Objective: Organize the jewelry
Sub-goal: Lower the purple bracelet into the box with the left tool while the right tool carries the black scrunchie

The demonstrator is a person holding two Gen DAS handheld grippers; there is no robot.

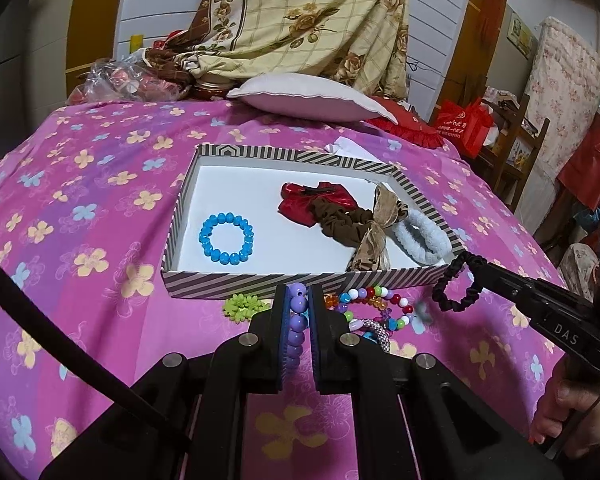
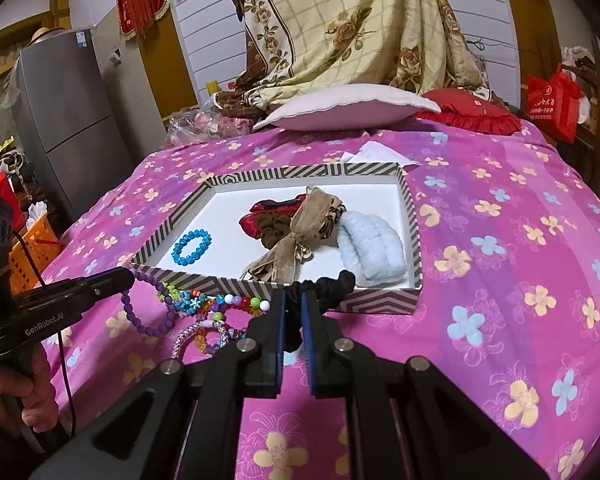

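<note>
Both grippers loaded; only right view point(image 2: 293, 300) shows fridge point(image 2: 66, 120).

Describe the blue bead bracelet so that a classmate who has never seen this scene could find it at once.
Find the striped box on the pink flowered bedspread. On its white floor, the blue bead bracelet lies alone at the left, apart from the fabric hair ties piled at the right. It is the only beaded ring inside.

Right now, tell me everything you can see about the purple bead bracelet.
The purple bead bracelet is a loop of round, matte lilac beads that look like plastic. The left claw is shut on one side of it, beads stacked between the pads. The rest of the loop hangs toward the pink flowered bedspread, just before the striped box, beside the loose pile of colourful bracelets.
</note>
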